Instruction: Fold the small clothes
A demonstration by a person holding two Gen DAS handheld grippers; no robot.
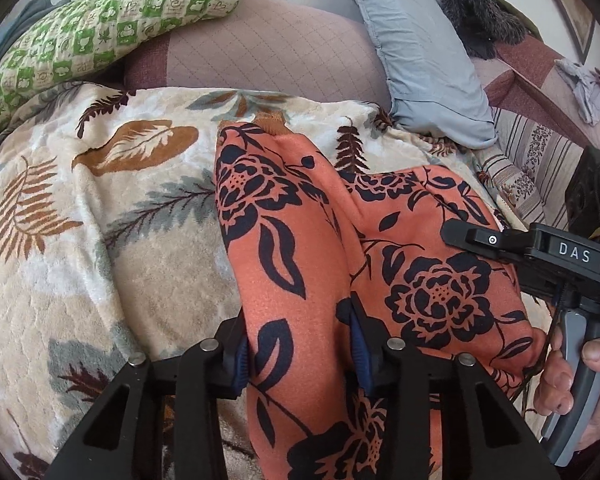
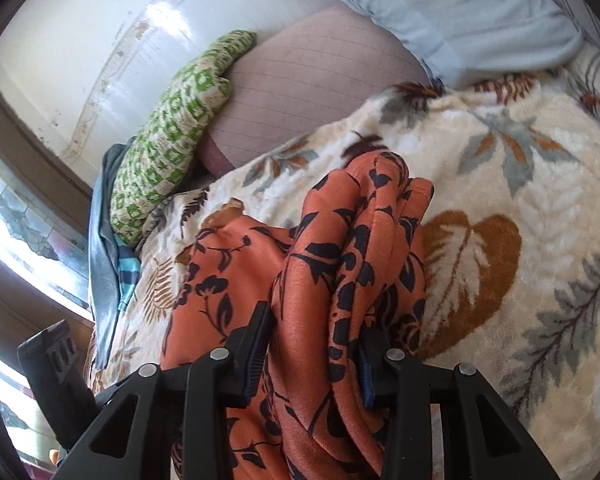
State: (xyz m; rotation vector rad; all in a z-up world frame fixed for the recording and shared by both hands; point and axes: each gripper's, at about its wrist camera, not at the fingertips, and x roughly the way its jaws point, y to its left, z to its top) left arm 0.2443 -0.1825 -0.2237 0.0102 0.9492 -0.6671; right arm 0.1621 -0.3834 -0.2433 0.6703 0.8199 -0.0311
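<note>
Orange knit with a bit of a brushed, fleecy look is bunched between both sets of tongs right now. The left gripper has its blue pads pinched on a thick fold of the garment, and the right gripper is clamped on its own gathered wad of the same cloth, several layers deep.

My guess on handling: light and totally floppy, no stiffness at all, so anything not held just sags. Not slippery, since that surface should grip the pads fine, and nothing fragile about it. I'd hold it by a hem, cuff or corner, one layer if possible, because the fat bunches will make a lumpy fold.

Looks-wise it's coral orange with big dark navy flowers and leaves printed all over. In the left wrist view two tube-like parts, sleeves or legs, I can't tell which, run away from the pads, one ending in a plain ribbed cuff.

It's draped over a cream plush blanket with brown and grey leaves, on a bed or sofa. A green checked pillow and a pale blue pillow sit well behind.
</note>
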